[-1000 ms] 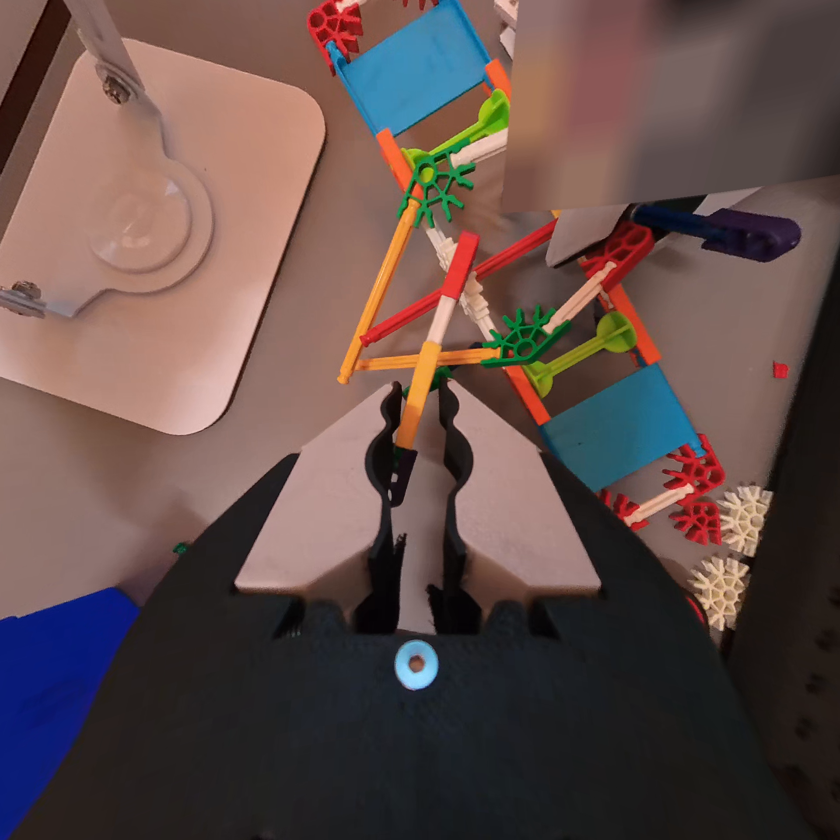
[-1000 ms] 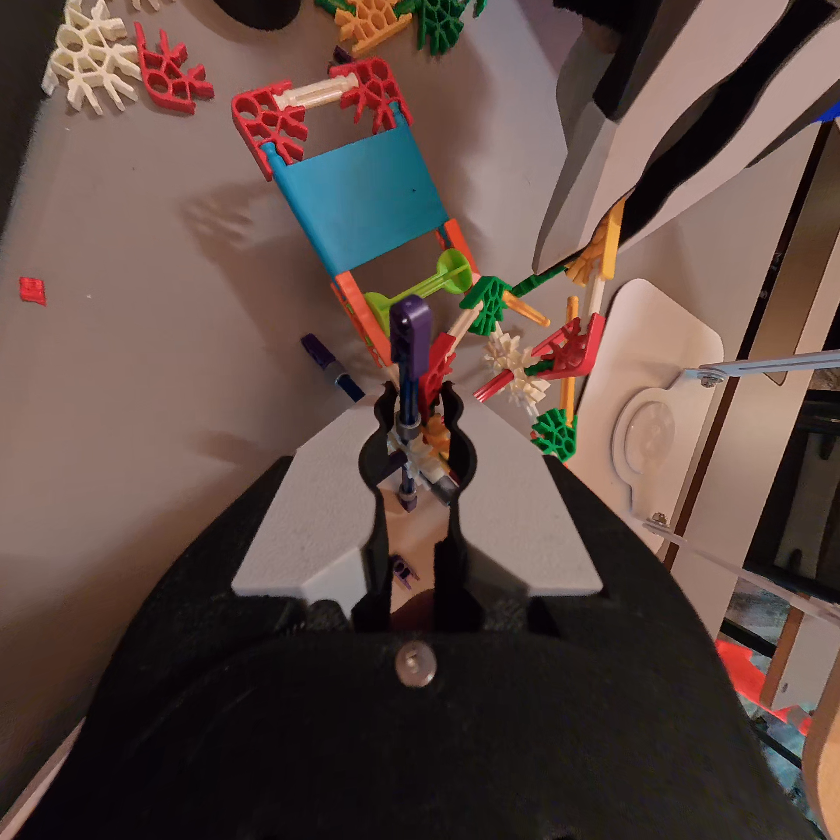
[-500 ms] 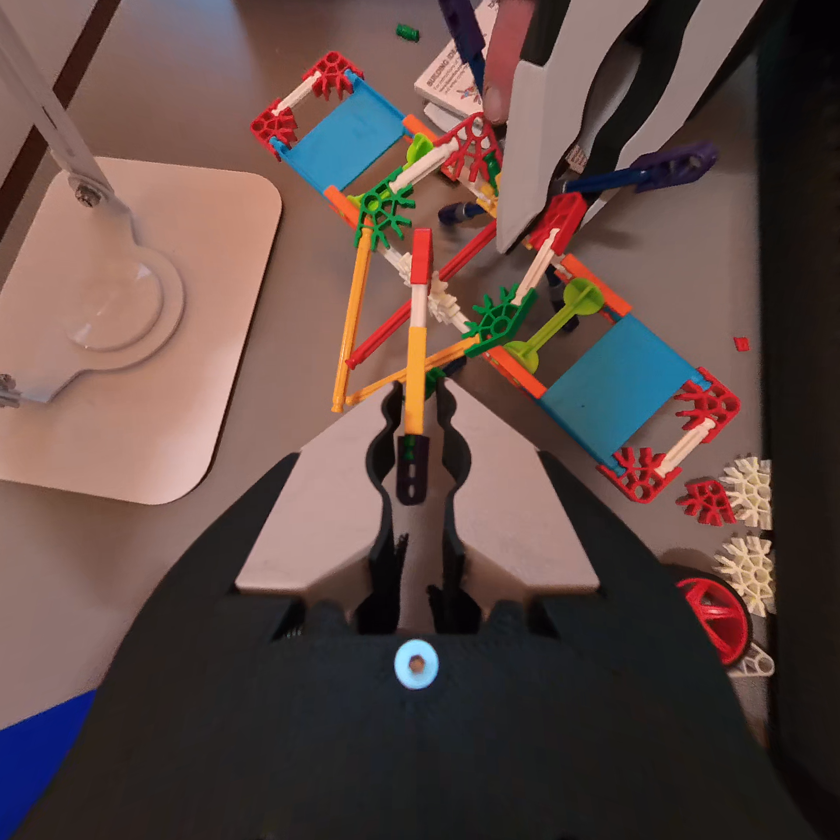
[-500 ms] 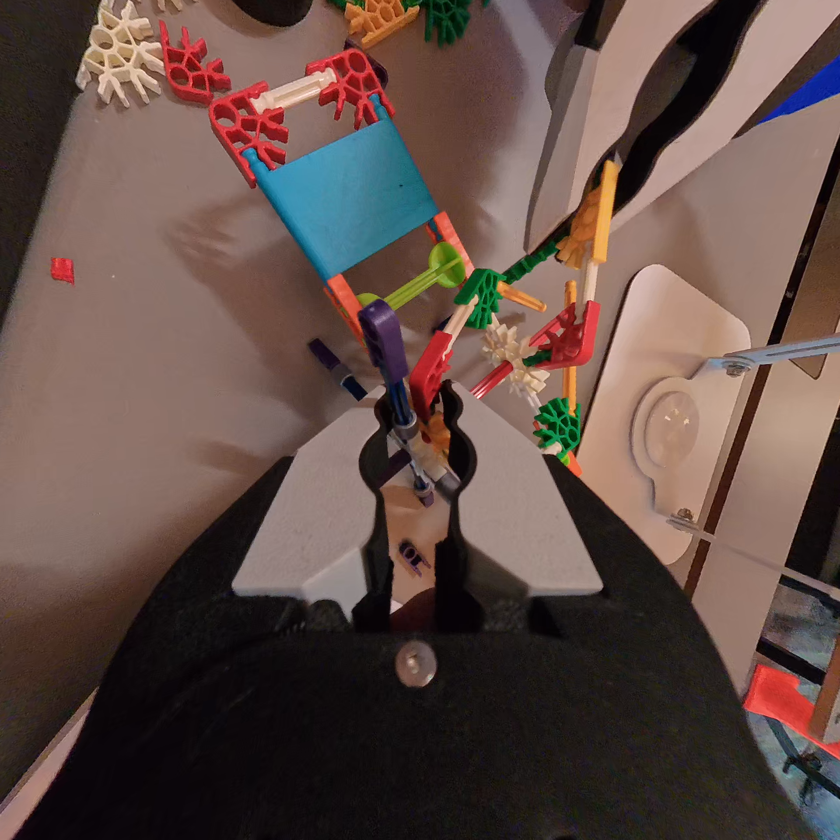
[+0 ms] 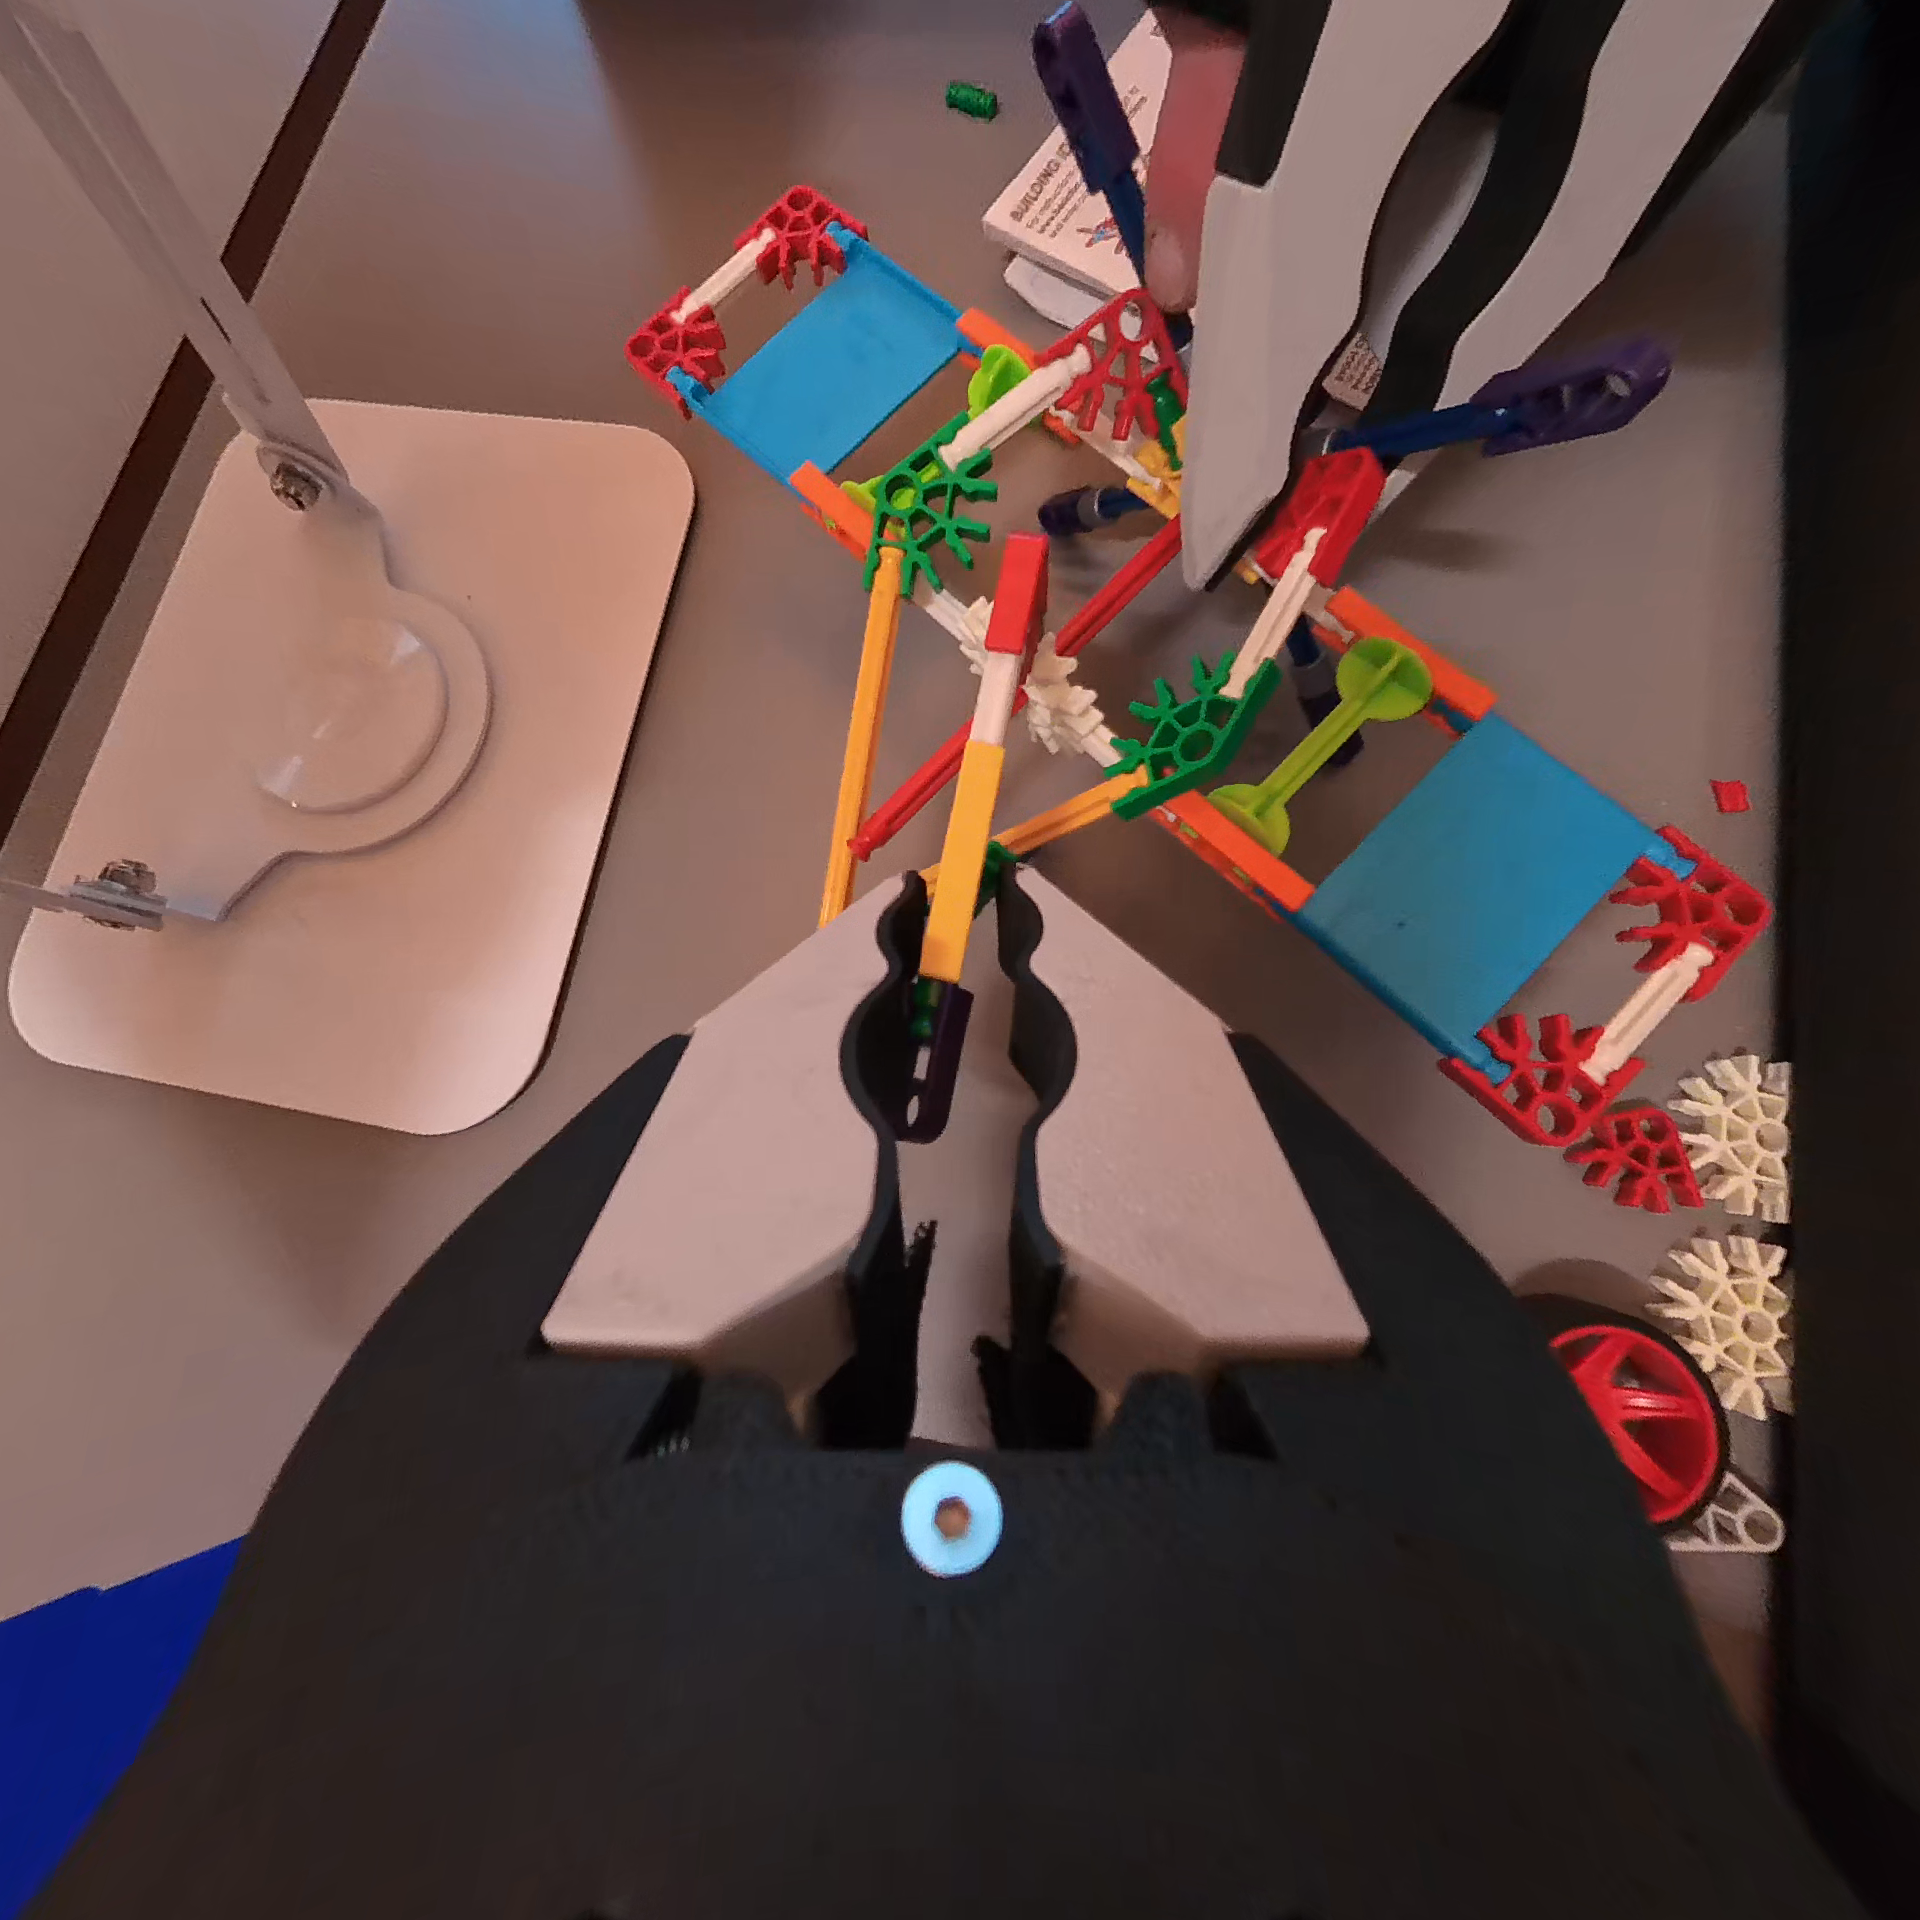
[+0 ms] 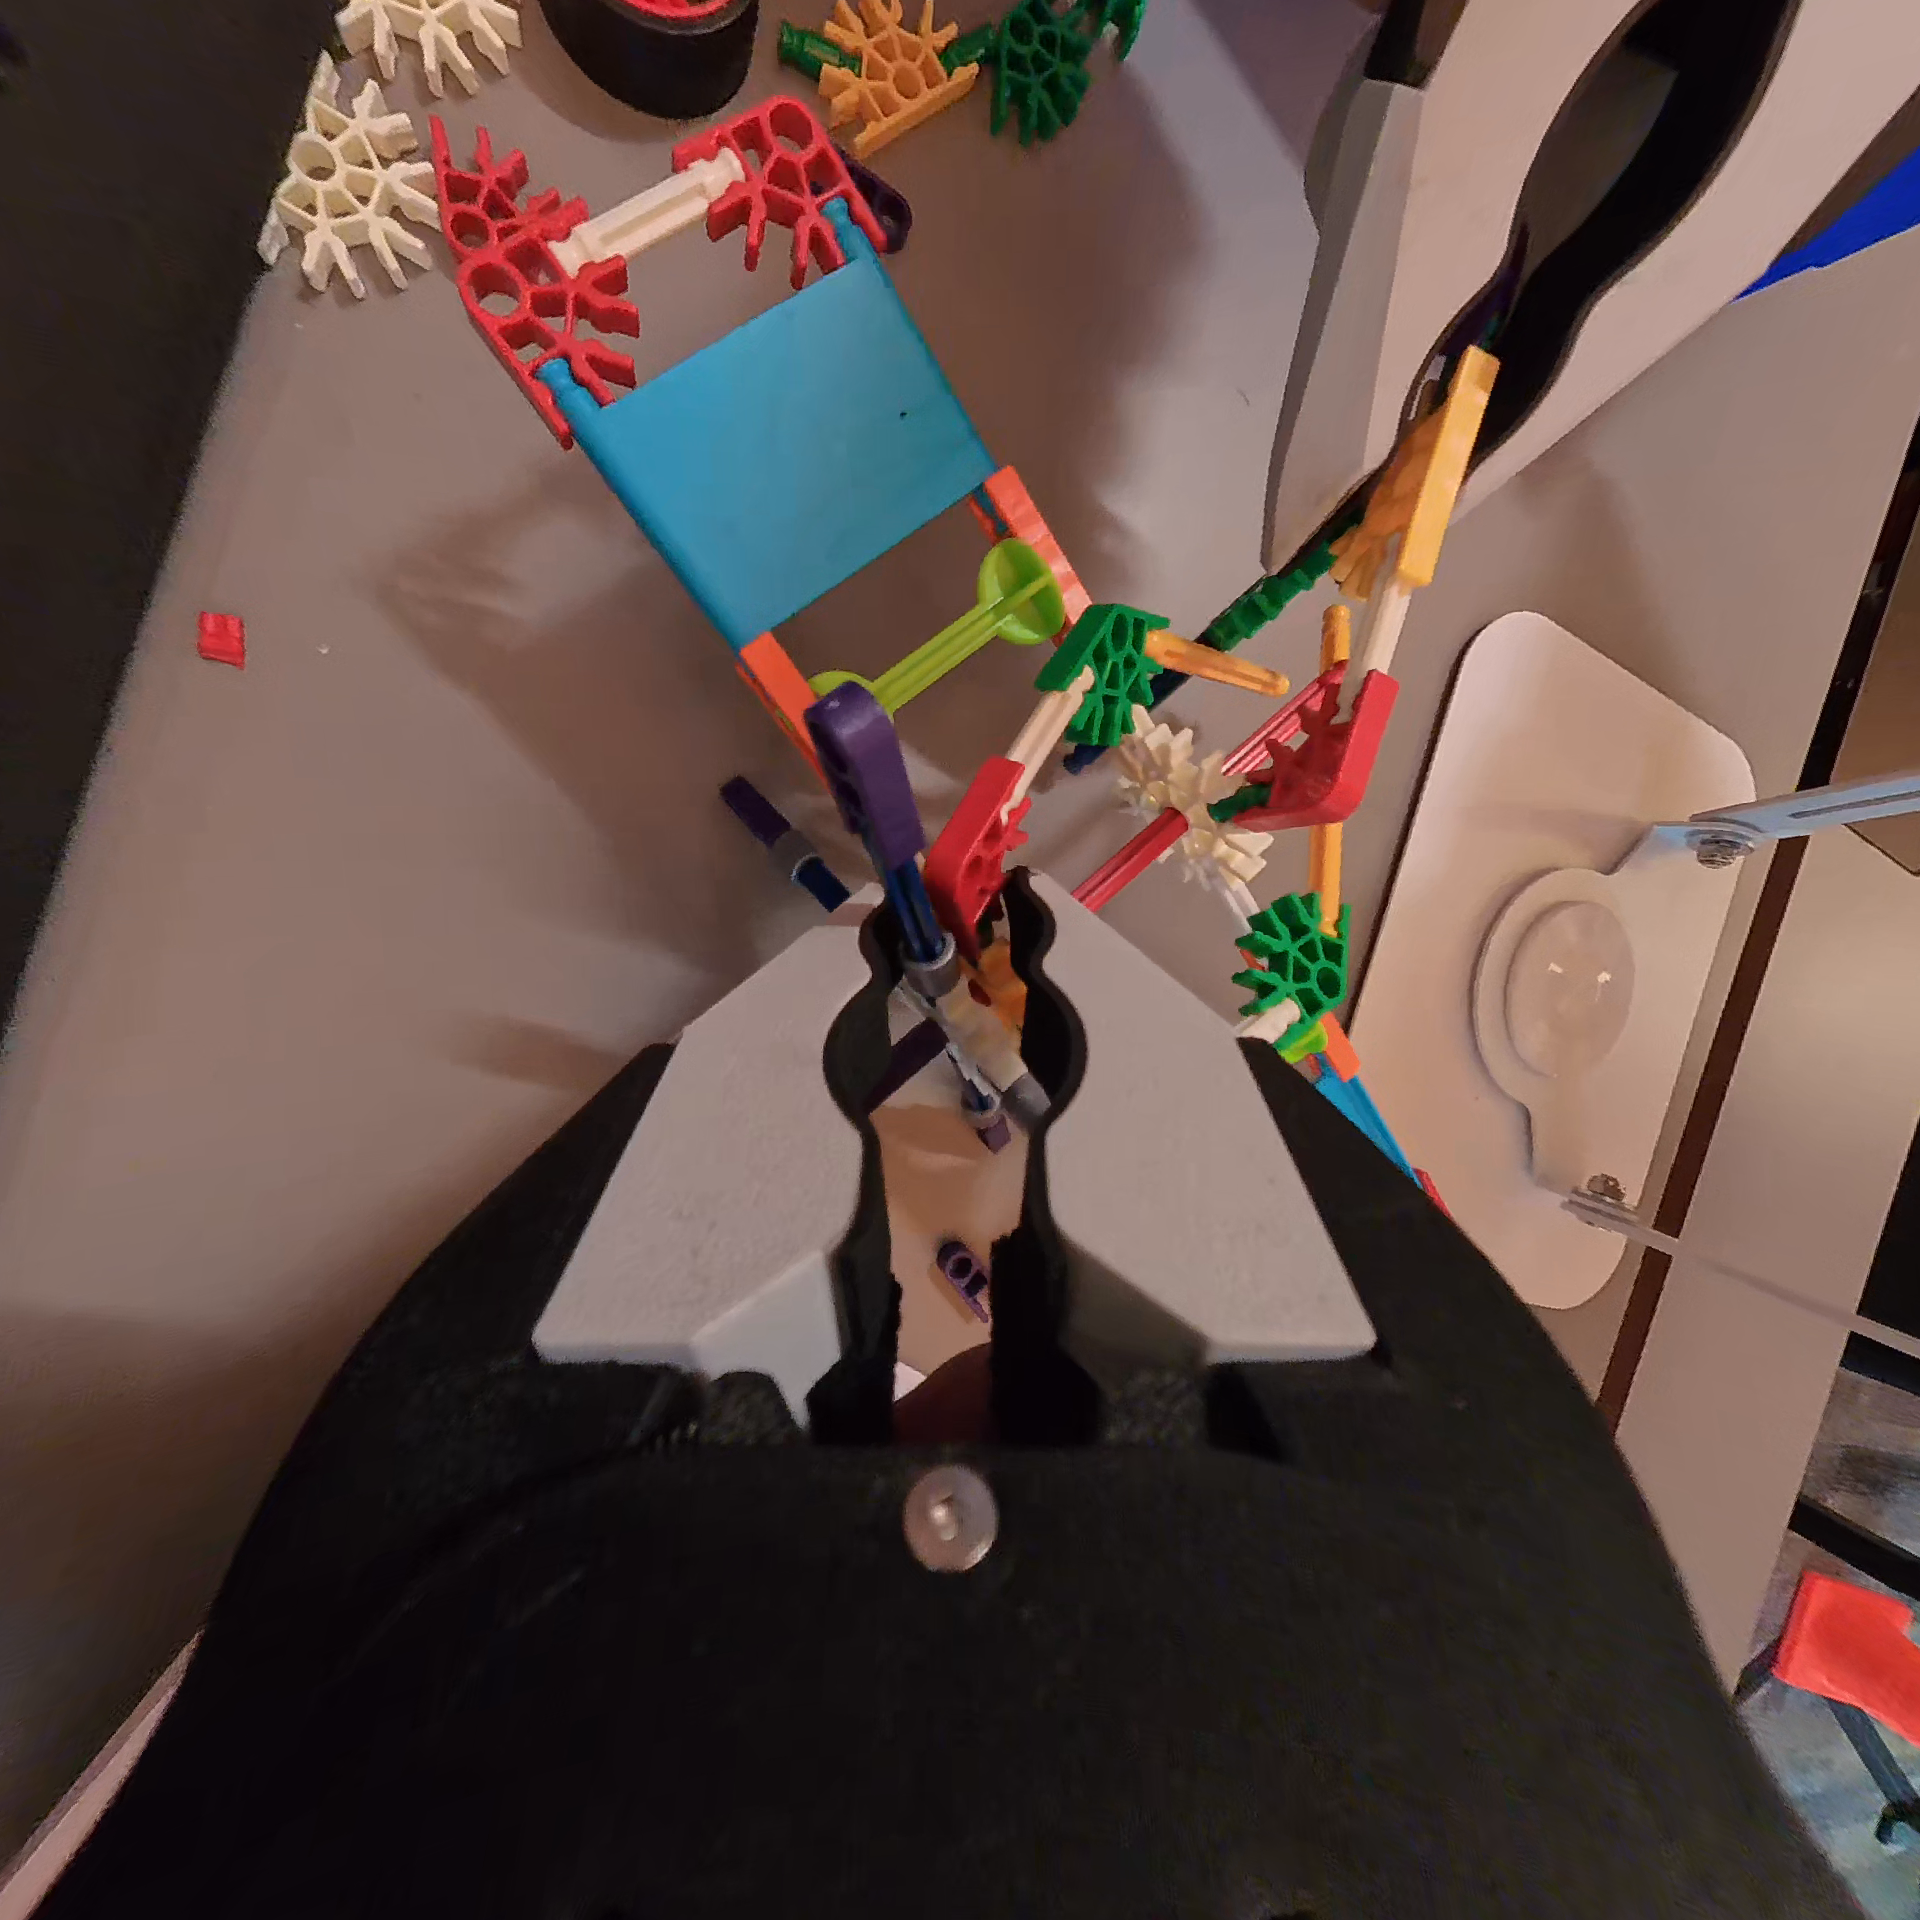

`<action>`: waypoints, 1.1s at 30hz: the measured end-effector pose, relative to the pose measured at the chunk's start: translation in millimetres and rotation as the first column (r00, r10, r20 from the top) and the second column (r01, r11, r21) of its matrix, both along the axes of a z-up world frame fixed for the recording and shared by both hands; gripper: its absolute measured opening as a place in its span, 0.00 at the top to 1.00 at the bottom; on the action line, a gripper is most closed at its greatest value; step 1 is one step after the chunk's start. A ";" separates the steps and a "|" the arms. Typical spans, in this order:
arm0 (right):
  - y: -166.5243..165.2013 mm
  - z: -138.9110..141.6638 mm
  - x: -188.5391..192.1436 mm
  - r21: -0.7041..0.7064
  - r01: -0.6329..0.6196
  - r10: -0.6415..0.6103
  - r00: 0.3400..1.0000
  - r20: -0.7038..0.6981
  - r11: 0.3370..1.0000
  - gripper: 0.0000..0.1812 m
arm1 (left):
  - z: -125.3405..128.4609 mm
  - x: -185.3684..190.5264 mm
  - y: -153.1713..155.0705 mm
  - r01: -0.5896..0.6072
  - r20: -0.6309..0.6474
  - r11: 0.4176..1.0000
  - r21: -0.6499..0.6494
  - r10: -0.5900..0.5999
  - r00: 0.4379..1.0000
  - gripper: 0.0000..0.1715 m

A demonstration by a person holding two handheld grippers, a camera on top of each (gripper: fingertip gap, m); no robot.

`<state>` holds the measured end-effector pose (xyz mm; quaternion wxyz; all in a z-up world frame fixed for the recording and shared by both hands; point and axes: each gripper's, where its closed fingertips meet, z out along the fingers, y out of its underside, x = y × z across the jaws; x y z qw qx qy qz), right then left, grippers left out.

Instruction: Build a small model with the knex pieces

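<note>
My left tool [image 5: 954, 940] clenches the yellow plastic rod [image 5: 966, 831] of a half-built, multicoloured rod-and-connector toy frame on the grey tabletop [image 5: 623, 145], my right tool [image 6: 951, 935] clamps its red connector [image 6: 977, 847] opposite, spare connectors lying loose beyond.

Grey surface [image 5: 540, 208] under warm indoor light

A white stand base [image 5: 343, 748] with metal brackets rests on it; dark gaps edge the surface, and a blue patch [image 5: 94, 1652] shows nearby.

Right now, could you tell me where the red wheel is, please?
In the left wrist view, the red wheel lies on the table at the lower right, just below two white snowflake connectors and right of the left tool.
</note>
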<state>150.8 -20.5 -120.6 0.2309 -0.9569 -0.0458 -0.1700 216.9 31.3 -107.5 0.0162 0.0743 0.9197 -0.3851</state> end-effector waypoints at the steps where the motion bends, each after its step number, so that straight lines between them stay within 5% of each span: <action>1: 0.0 0.4 0.0 0.001 0.000 0.000 1.000 0.001 1.000 0.91 | 0.7 -0.1 -0.1 0.001 0.005 1.000 0.000 -0.001 1.000 0.94; 23: -34.7 19.3 15.9 -0.050 0.180 -0.177 0.982 0.061 0.982 0.71 | 10.3 -0.7 -5.7 -0.062 -0.045 0.998 -0.019 0.061 0.997 0.97; 33: -31.5 -6.8 24.4 -0.172 0.176 -0.161 0.982 0.099 0.969 0.77 | 12.4 -7.8 -10.0 -0.049 -0.058 0.998 -0.028 0.047 0.997 0.97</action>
